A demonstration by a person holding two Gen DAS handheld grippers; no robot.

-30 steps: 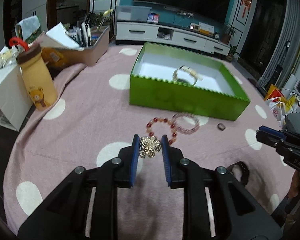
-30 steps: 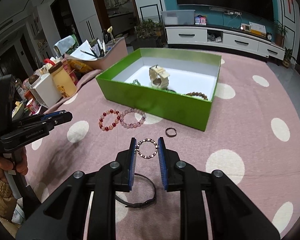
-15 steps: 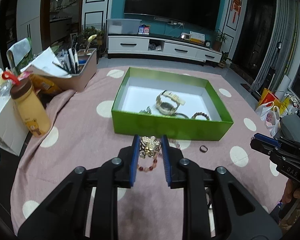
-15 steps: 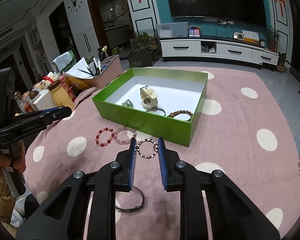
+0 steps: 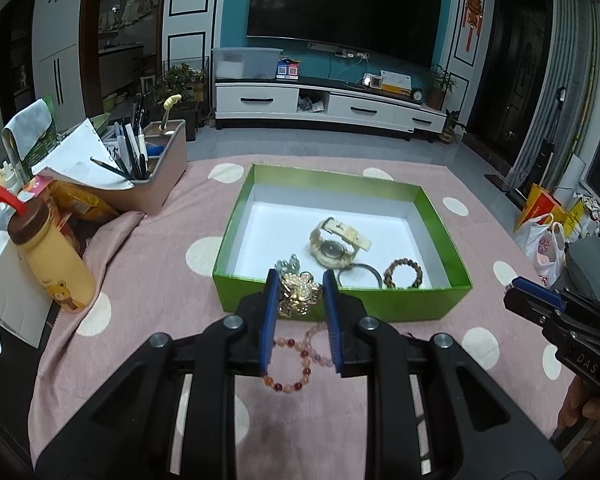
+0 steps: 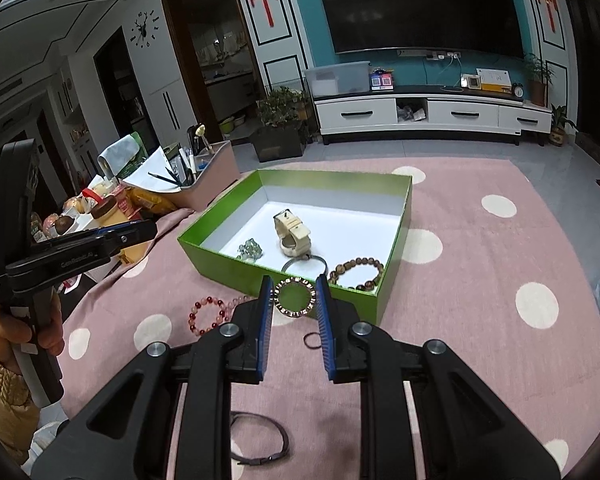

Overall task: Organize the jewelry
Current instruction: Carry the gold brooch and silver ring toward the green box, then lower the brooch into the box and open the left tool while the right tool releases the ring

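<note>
Left gripper (image 5: 297,294): your blue pads are pinching a gold clustered brooch (image 5: 298,294), held up off the cloth, in line with the near wall of the green box (image 5: 380,303).
Right gripper (image 6: 293,295): your jaws are clamped on a thin studded ring bracelet (image 6: 293,296), one pad on each side of the hoop, lifted in front of the box's near wall.
Green box: it sits near the middle of the pink polka-dot tablecloth (image 6: 480,264), open, with a white floor.
Inside the box: a cream-strapped watch (image 5: 334,242) lies near the centre; a brown bead bracelet (image 5: 403,273) lies in the near right corner; a thin dark bangle (image 5: 359,274) lies between the two, beside the near wall; a small pale green trinket (image 6: 249,249) lies toward the near left corner.
On the cloth, your side of the box: a red bead bracelet (image 6: 207,314) and a pink bead bracelet (image 6: 235,303) lie side by side, close to touching; a small dark ring (image 6: 312,340) lies just under your right pads; a black band (image 6: 259,438) lies nearest the table's near edge.
Left edge of the table: a yellow bear bottle (image 5: 53,258) stands upright beside a white carton (image 5: 3,280); behind them is a pink pen tray (image 5: 155,168) holding pens and papers.
Your hands: your left hand (image 6: 27,328) is wrapped round its handle; only the fingers of your right hand (image 5: 584,404) show.
</note>
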